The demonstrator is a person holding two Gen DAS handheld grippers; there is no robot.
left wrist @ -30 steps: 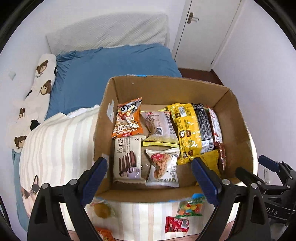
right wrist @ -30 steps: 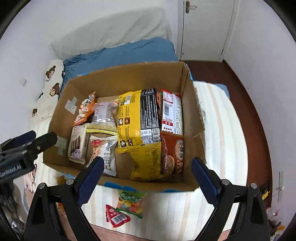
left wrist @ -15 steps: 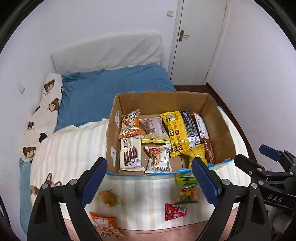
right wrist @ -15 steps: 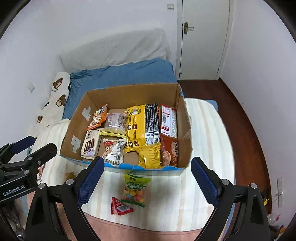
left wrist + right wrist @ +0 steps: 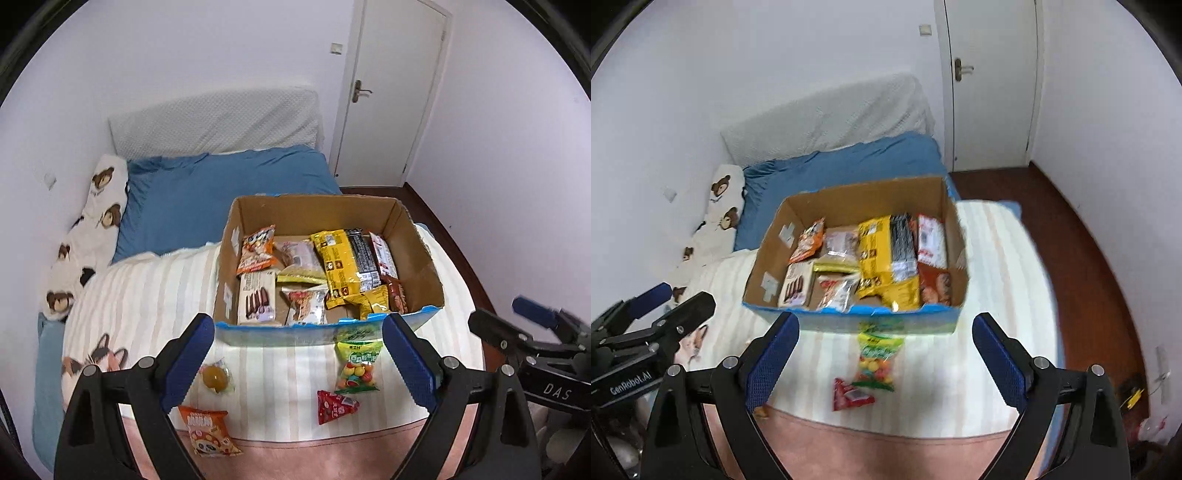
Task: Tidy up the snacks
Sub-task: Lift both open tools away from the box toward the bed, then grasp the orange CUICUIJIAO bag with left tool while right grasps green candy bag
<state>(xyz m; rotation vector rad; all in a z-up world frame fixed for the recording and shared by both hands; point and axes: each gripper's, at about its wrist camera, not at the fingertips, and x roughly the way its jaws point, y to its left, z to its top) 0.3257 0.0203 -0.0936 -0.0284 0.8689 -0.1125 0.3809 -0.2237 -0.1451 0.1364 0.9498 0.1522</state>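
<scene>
both grippers hang wide open with nothing in them – left gripper [image 5: 297, 360], right gripper [image 5: 884, 358]. near the blanket's [image 5: 147, 295] front edge sit an orange chip bag [image 5: 207, 430], a round yellow snack [image 5: 216, 376], a red triangle pack [image 5: 334, 406] and a green candy bag [image 5: 356, 363] – the cardboard box [image 5: 424, 254] behind them is full of snacks.

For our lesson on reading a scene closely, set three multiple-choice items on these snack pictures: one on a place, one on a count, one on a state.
1. Where does the green candy bag lie?
A. inside the cardboard box
B. on the striped blanket, just before the box
C. on the floor

2. How many snack packs lie outside the cardboard box?
A. two
B. four
C. six

3. How is the left tool?
A. open, empty
B. shut on a pack
C. shut, empty

Key: B, it rests on the striped blanket; B, four packs show; A, fingers wide apart, nothing between.
</scene>
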